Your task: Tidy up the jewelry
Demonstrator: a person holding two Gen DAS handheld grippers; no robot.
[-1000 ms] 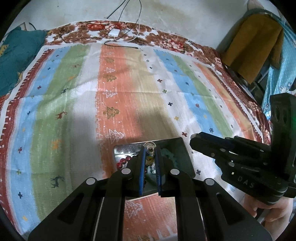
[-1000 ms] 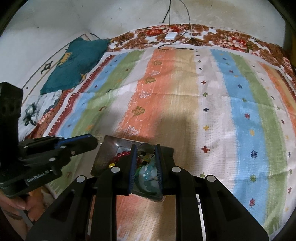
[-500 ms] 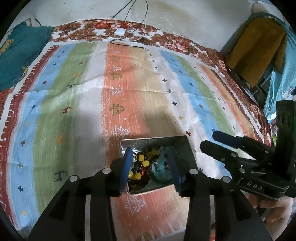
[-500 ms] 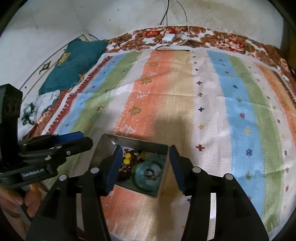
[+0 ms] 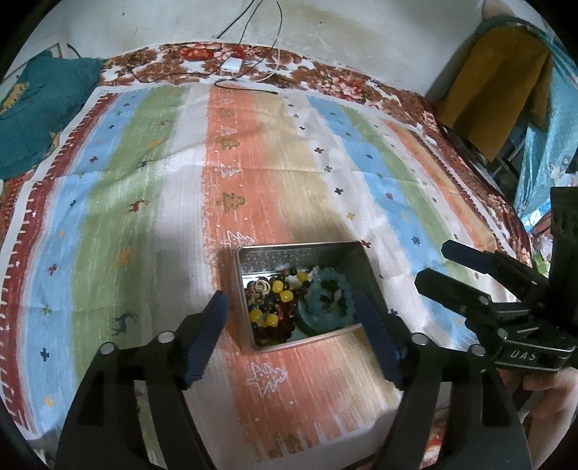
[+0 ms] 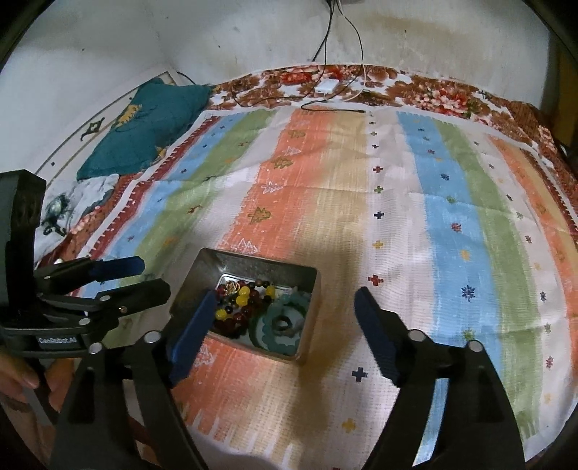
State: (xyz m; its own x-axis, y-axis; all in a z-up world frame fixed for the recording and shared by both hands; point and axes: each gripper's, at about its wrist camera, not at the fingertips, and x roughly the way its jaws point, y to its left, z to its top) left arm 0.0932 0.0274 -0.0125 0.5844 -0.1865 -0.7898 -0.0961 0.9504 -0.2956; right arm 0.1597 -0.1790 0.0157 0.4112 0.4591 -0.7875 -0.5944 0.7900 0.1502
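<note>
metal tin (image 5: 253, 258) of beaded bracelets (image 5: 276, 305) (teal one (image 5: 328, 302) too)

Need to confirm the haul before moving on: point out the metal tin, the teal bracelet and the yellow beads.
metal tin (image 5: 274, 255): left wrist view, far inner wall.
teal bracelet (image 5: 313, 302): left wrist view, left rim of the ring.
yellow beads (image 6: 243, 291): right wrist view, one bead's top.

Striped cloth (image 5: 151, 217) with tree and deer motifs over floral bedspread (image 5: 325, 77), teal pillow (image 6: 144, 126) at far corner, white charger (image 5: 231, 66) with cables, mustard garment (image 5: 495, 94) hanging beside stained wall (image 5: 361, 29)
</note>
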